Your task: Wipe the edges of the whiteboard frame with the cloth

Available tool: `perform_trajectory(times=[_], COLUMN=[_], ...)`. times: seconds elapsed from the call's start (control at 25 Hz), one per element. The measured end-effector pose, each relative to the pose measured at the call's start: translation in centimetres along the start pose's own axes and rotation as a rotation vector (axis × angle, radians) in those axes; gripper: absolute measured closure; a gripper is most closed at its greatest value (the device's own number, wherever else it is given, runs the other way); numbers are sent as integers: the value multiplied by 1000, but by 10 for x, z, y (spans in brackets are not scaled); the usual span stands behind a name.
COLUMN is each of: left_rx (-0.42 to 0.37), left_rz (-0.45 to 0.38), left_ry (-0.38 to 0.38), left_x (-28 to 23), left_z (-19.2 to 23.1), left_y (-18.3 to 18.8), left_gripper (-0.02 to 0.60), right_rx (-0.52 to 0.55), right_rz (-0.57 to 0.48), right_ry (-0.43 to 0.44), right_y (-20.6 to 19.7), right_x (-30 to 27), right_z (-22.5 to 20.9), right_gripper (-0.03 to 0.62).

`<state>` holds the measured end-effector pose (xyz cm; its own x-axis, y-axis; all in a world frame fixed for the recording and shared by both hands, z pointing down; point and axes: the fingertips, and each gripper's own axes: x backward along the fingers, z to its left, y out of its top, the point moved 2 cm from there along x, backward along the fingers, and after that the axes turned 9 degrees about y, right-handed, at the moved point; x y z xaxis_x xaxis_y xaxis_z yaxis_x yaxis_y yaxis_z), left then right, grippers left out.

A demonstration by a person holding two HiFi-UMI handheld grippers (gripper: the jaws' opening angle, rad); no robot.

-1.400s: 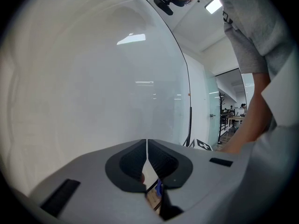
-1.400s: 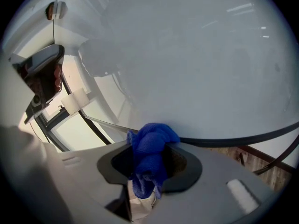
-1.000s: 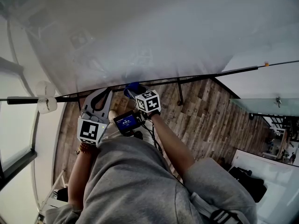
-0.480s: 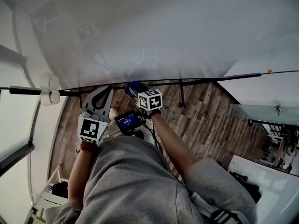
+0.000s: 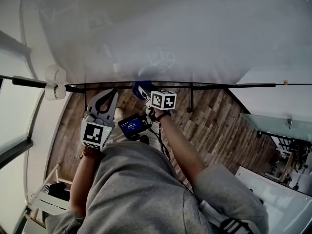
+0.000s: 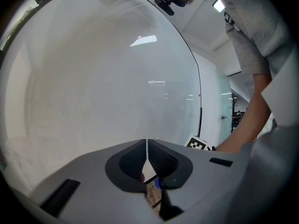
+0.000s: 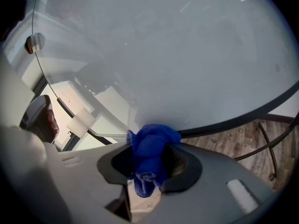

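Cloth (image 7: 150, 155) at the whiteboard frame (image 7: 243, 117).
The right tool (image 7: 152, 148) is clamped on the blue cloth, whose bunched end sits against the dark lower edge of the whiteboard (image 5: 161, 28). The left tool (image 6: 147, 148) hangs just beside it, jaws together and empty.

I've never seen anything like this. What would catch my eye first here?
The huge white whiteboard fills the view ahead. At its dark lower frame edge, the right claw pinches a bright blue fluffy cloth. The left claw, to its left, points at the board, shut and empty.
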<state>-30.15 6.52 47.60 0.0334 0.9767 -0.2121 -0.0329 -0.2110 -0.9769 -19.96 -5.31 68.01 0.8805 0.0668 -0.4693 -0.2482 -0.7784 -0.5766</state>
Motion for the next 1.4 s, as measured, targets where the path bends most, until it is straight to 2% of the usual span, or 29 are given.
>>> perform_trajectory(times=[0.16,0.56,0.92,1.04,1.2,1.4], left_rx=[18,36,53,77,72,74], left_rz=[19,0,-4,7,-2,-1], left_ry=[23,110,168,203,249,271], left_x=[6,35,47,55,62,68], left_z=[5,40,51,60,69,68], left_y=[-5,-15,-17,-22,-22,-25], left_gripper=[563,563,563,563,563,563], right_rx=[14,26,32,27,15,-8], right_rz=[29,66,121,124,127,135], right_ry=[18,61,106,119,128,150], right_y=[-3,-16,-20,-22,-23,-28], right_x=[-11,-49,-68,-75,-79,-91], right_z=[7,45,62,66,71,77], right_gripper=[450,450,450,451,450,450])
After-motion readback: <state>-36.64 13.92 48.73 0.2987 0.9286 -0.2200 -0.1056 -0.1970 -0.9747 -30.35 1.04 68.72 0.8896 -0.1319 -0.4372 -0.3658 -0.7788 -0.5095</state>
